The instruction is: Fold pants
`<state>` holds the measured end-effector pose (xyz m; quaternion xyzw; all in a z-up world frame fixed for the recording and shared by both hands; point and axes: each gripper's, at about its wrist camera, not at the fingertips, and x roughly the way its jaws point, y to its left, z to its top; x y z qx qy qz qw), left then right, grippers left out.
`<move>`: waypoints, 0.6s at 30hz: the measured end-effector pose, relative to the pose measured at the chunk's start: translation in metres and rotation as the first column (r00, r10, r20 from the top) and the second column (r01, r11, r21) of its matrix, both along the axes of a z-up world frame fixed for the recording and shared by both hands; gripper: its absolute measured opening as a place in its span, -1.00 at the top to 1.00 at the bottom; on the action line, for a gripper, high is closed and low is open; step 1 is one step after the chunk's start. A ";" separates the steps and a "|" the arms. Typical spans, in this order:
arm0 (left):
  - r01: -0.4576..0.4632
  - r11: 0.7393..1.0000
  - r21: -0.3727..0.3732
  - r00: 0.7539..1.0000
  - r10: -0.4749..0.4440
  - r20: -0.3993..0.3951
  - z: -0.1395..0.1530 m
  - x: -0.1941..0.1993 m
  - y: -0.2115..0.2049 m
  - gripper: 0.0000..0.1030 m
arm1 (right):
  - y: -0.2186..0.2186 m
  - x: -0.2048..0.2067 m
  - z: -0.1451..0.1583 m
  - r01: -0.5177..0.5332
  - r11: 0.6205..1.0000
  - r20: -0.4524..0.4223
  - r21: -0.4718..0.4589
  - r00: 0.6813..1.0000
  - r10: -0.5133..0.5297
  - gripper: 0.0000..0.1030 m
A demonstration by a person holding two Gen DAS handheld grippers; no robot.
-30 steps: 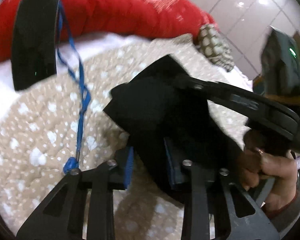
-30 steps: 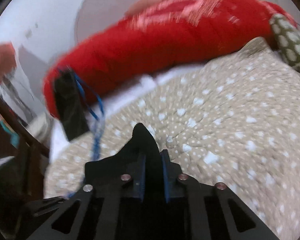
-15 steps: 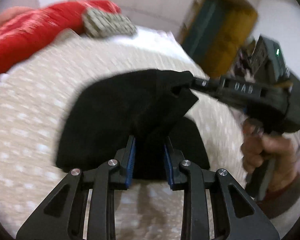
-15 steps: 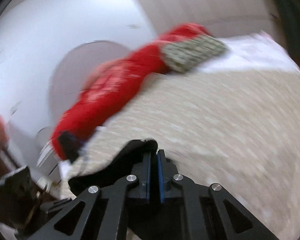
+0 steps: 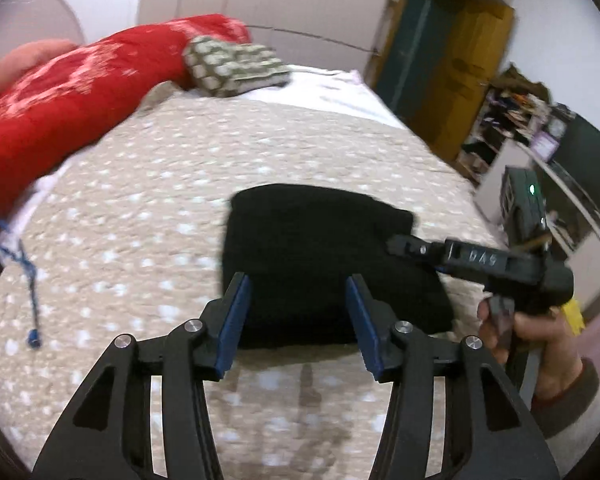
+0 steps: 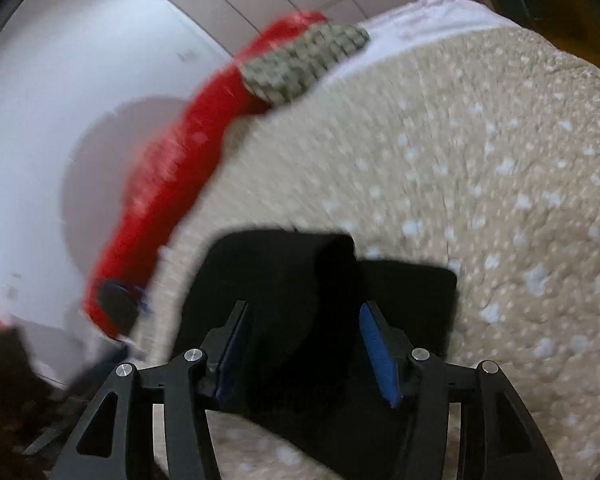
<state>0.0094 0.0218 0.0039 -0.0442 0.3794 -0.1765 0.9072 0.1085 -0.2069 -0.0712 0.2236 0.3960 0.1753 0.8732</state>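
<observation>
We start with the left gripper (image 5: 298, 320): its two fingers with blue pads (image 5: 232, 322) stand wide apart and hold nothing. Between them we see the near edge of the black pants (image 5: 324, 260), which lie folded into a compact, almost square bundle on the beige dotted bedspread (image 5: 148, 208).

In its own view the right gripper (image 6: 310, 350) also has its fingers spread, and its blue pads (image 6: 380, 356) do not clamp any cloth. The pants (image 6: 284, 280) lie directly under and between these fingers; one thicker fold rises in the middle, and a flatter layer goes out to the right. This view is blurred, so we cannot tell if the fingers touch the cloth.

In the left view the right gripper (image 5: 404, 247) comes in from the right side, with its tip over the right edge of the pants; its spread cannot be judged from this side angle. The right hand (image 5: 540, 344) holds its handle.

Further out, at the far left of the bed, a long red cushion (image 5: 80, 92) lies along the edge, and a patterned grey-green pillow (image 5: 232, 66) rests beside its far end. A blue cord (image 5: 30, 288) lies on the bedspread at the left. Far on the right stands a yellow-framed door (image 5: 440, 64).
</observation>
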 end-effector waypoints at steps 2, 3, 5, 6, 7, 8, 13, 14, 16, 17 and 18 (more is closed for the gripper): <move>-0.030 1.000 -0.008 0.999 0.030 -0.023 -0.007 0.006 0.007 0.04 | 0.007 0.005 -0.009 0.015 1.000 0.021 0.000 1.000 -0.015 0.23; -0.038 0.999 -0.005 0.999 0.038 -0.030 -0.011 0.007 0.010 0.04 | 0.012 0.007 -0.009 -0.001 1.000 0.028 -0.007 1.000 0.001 0.63; -0.046 0.999 0.006 0.998 0.046 -0.034 -0.011 0.009 0.008 0.04 | 0.022 0.003 0.004 -0.041 0.998 0.069 -0.043 0.997 0.043 0.81; -0.045 0.999 0.003 0.998 0.045 -0.032 -0.011 0.011 0.007 0.04 | 0.023 -0.002 0.012 -0.050 0.997 0.099 -0.053 0.994 0.055 0.82; -0.043 0.999 -0.003 0.999 0.043 -0.027 -0.008 0.011 0.006 0.04 | 0.021 -0.010 0.020 -0.056 0.996 0.125 -0.069 0.990 0.064 0.82; -0.045 0.999 -0.006 0.999 0.045 -0.020 -0.006 0.012 0.005 0.04 | 0.019 -0.016 0.029 -0.053 0.995 0.151 -0.087 0.986 0.065 0.83; -0.033 0.999 0.022 0.999 0.034 -0.040 -0.017 0.018 -0.015 0.00 | -0.014 -0.042 0.045 0.027 0.983 0.177 -0.181 0.984 0.006 0.91; -0.037 0.998 0.055 0.998 0.040 -0.057 -0.026 0.022 -0.022 0.00 | -0.017 -0.037 0.033 0.039 0.979 0.143 -0.198 0.990 -0.011 0.91; -0.044 0.995 0.089 0.994 0.052 -0.096 -0.040 0.029 -0.028 0.00 | -0.013 -0.025 0.013 0.044 0.975 0.095 -0.216 0.995 -0.024 0.91; -0.050 0.995 0.089 0.992 0.060 -0.115 -0.044 0.032 -0.029 0.00 | -0.011 -0.025 0.006 0.052 0.965 0.083 -0.256 0.996 -0.031 0.90; -0.054 0.995 0.089 0.991 0.064 -0.121 -0.044 0.032 -0.028 0.00 | -0.009 -0.026 0.007 0.062 0.956 0.085 -0.288 0.996 -0.039 0.88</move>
